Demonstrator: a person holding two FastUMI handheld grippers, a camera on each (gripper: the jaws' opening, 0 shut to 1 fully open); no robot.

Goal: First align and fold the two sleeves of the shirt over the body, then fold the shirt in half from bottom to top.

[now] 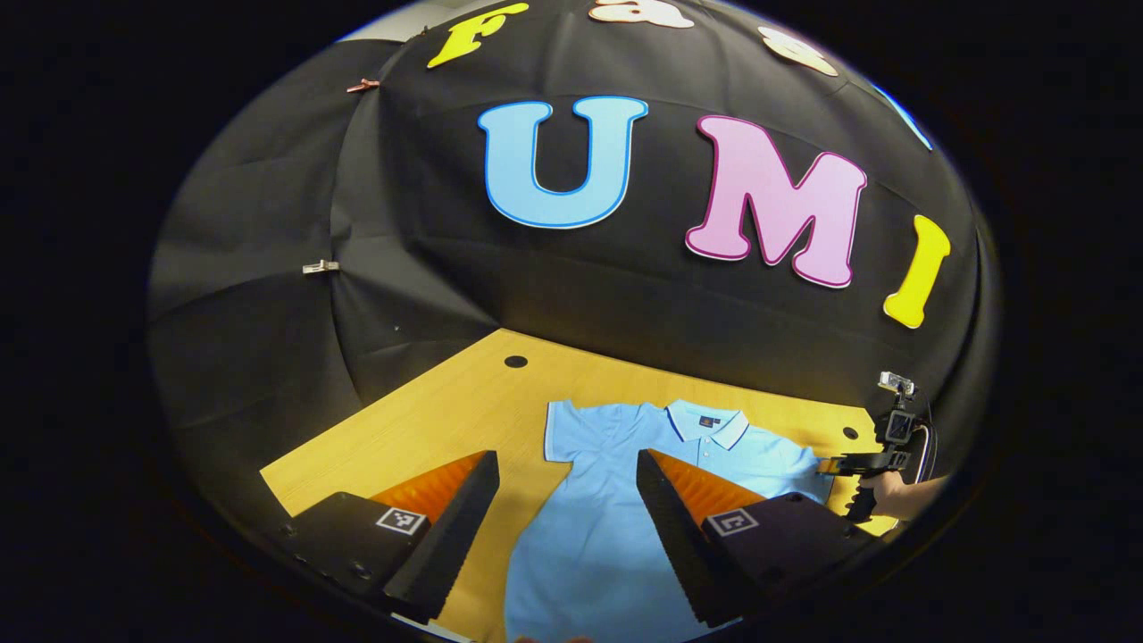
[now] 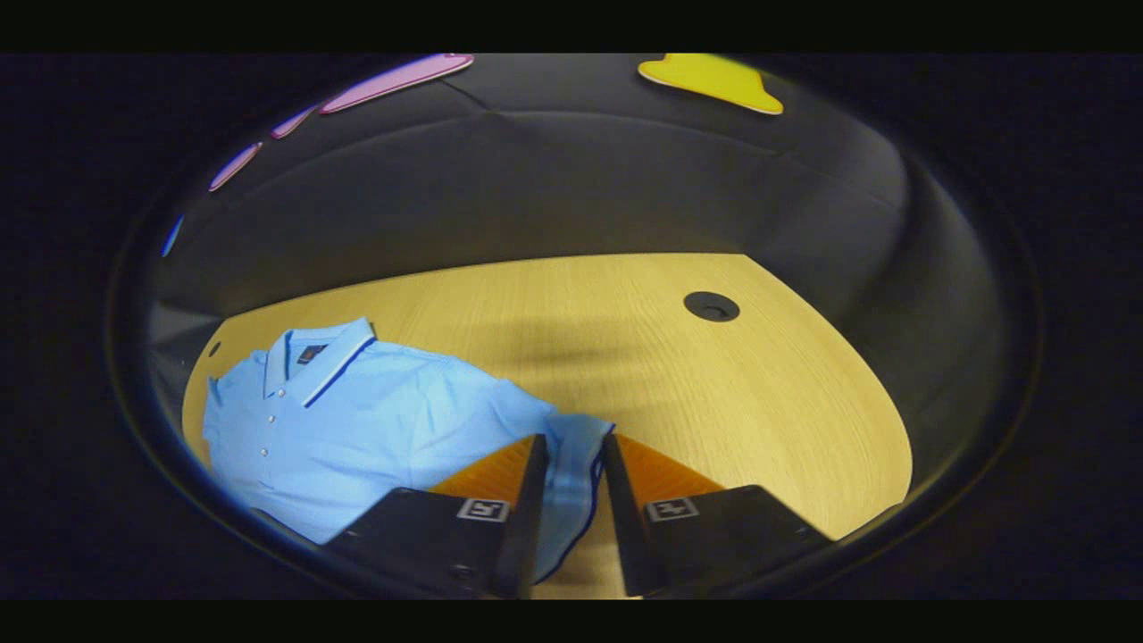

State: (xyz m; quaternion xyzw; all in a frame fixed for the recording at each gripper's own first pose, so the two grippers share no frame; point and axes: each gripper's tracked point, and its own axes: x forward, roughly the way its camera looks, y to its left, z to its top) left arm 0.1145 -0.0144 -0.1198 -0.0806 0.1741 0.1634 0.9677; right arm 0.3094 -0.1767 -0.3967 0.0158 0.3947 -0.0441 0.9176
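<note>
Light blue polo shirt (image 1: 625, 500) lies flat, collar toward the booth wall, on the wooden table (image 1: 446, 411). Left gripper (image 1: 567, 527) hovers with fingers wide apart over the shirt's body near the left-hand sleeve (image 1: 564, 429), nothing between them, not touching cloth. Right gripper (image 2: 571, 500) is closed on the other sleeve (image 2: 571, 473), both fingers pressing its banded edge, rest of the shirt spreading to its left; from the left gripper view it sits at the shirt's far right, held by a hand (image 1: 893, 491).
</note>
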